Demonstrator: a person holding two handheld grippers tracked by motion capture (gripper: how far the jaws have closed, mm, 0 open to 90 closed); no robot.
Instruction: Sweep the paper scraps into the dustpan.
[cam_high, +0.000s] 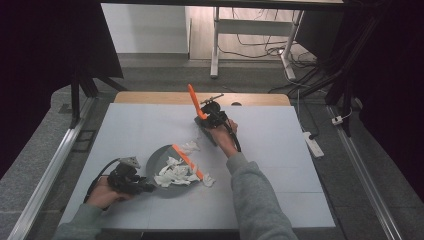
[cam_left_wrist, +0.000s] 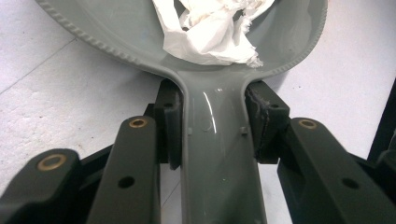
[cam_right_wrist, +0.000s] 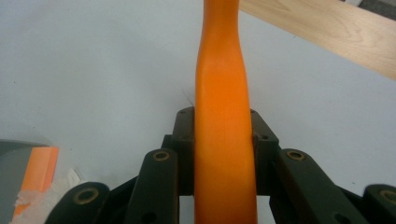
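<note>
While the dustpan handle (cam_left_wrist: 217, 154) sits clamped between the left jaws, paper (cam_left_wrist: 210, 28) lies beyond

A grey dustpan (cam_high: 162, 172) lies on the desk (cam_high: 280, 190), with crumpled white paper scraps (cam_high: 175, 174) heaped in it and along its right edge. The left tool (cam_high: 131, 181) grips the dustpan's handle from the left. Beyond the dustpan, well apart, the right tool (cam_high: 209, 119) holds an orange-handled brush (cam_high: 196, 102), its handle pointing up and away.
</note>
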